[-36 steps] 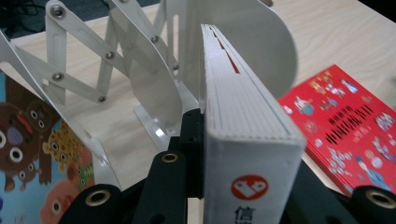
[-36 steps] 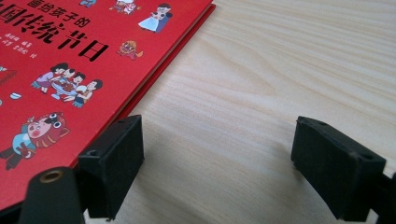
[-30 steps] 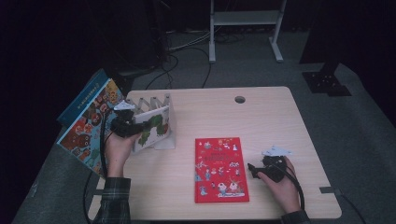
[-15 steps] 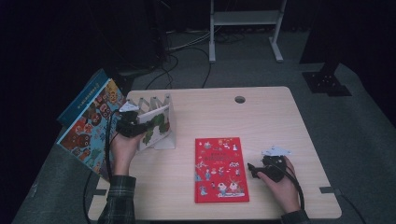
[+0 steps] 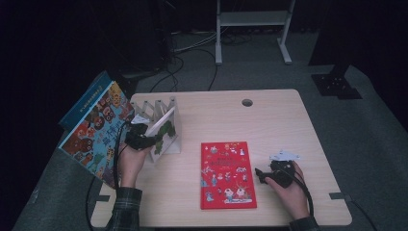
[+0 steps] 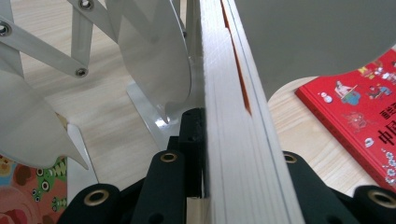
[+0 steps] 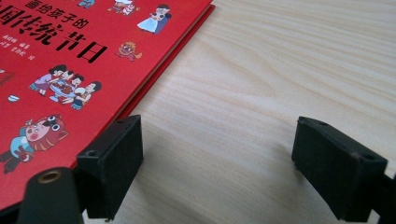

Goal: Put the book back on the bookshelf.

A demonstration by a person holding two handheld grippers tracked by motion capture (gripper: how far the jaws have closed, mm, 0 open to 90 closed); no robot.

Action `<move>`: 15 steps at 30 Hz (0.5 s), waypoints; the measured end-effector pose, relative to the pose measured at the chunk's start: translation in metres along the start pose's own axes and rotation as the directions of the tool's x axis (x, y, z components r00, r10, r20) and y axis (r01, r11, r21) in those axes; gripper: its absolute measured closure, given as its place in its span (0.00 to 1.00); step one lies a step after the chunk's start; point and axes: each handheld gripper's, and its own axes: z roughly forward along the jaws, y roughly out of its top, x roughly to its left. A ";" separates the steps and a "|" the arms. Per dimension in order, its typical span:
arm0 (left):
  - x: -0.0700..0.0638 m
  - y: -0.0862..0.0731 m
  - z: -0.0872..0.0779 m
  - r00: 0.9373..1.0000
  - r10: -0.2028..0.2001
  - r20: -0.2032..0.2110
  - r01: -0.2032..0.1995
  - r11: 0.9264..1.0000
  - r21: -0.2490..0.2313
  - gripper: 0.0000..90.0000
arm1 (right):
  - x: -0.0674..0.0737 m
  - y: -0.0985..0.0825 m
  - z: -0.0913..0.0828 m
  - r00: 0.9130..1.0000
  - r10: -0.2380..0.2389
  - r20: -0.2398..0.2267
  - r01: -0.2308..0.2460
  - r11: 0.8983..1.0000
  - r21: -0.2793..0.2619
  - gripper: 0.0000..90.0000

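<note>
The worktop (image 5: 288, 115) is carrying the whole job, and the work looks roughly midway — one book is going into the rack while another is waiting. Leaning past the worktop's left edge is a big colourful picture book (image 5: 94, 132), apparently resting against something below; whether it belongs to the sorting I cannot tell. Near the front edge, a little right of centre, the red book (image 5: 227, 174) is lying flat, cover up, not yet racked.

At the back-left corner the white expanding book rack (image 5: 161, 120) is standing with its slots mostly bare. A thin white-covered book (image 6: 233, 121) is sitting tilted in the slot nearest the front, and it is the rack's one occupant as far as I can see.

The left gripper (image 5: 139, 139) is gripping that thin book by its edge, jaws pinched tight on the page block — it is lowering the book between the dividers. The right gripper (image 7: 215, 163) is resting on the worktop just beside the red book's right edge, jaws standing apart with only bare wood between them, holding nothing.
</note>
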 end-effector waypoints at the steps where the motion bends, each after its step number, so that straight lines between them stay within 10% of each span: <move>1: -0.001 0.000 0.001 1.000 0.000 -0.004 0.000 1.000 0.004 0.83 | 0.000 0.000 0.000 1.000 0.001 0.000 -0.001 1.000 0.000 0.17; 15: 0.000 -0.010 0.003 1.000 0.017 0.009 -0.017 0.999 0.036 0.79 | 0.000 0.000 0.000 1.000 0.000 0.000 0.000 1.000 0.000 0.17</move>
